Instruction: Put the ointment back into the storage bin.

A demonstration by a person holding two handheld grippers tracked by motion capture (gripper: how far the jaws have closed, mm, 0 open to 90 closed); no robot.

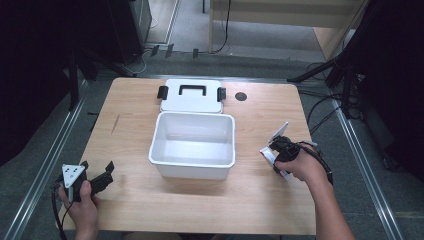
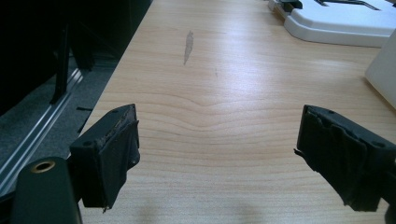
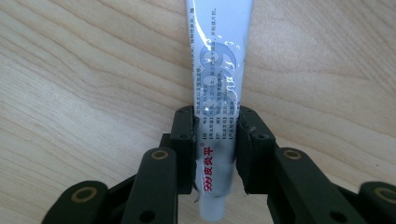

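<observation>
Landmark: the open white storage box (image 1: 192,145), mid-bench.

Left gripper (image 1: 102,176): well left of the box, near the front-left corner of the wooden bench (image 1: 130,200), held low in the person's left hand (image 1: 82,205). Jaws spread wide, nothing between them; the left gripper view has only bare wood grain in the gap. Grey three-cornered plate (image 1: 72,175) sits on top of it.

Box: empty inside, walls upright. Its white lid (image 1: 192,96) lies flat just behind the box, touching or nearly touching the back rim, can't tell which. Black handle (image 1: 193,89) faces up, black latches at both lid ends.

Small dark round grommet (image 1: 241,96) in the bench, behind and right of the box, just right of the lid.

Right gripper (image 1: 276,152): right of the box, apart from its wall, held in the right hand (image 1: 305,167). Jaws pinch a white ointment tube (image 3: 217,70) with red print across the body near the cap end. In the right gripper view both pads press its sides and the crimped end points away over the wood. In the high view the tube's flat end tilts up, away from the box.
</observation>
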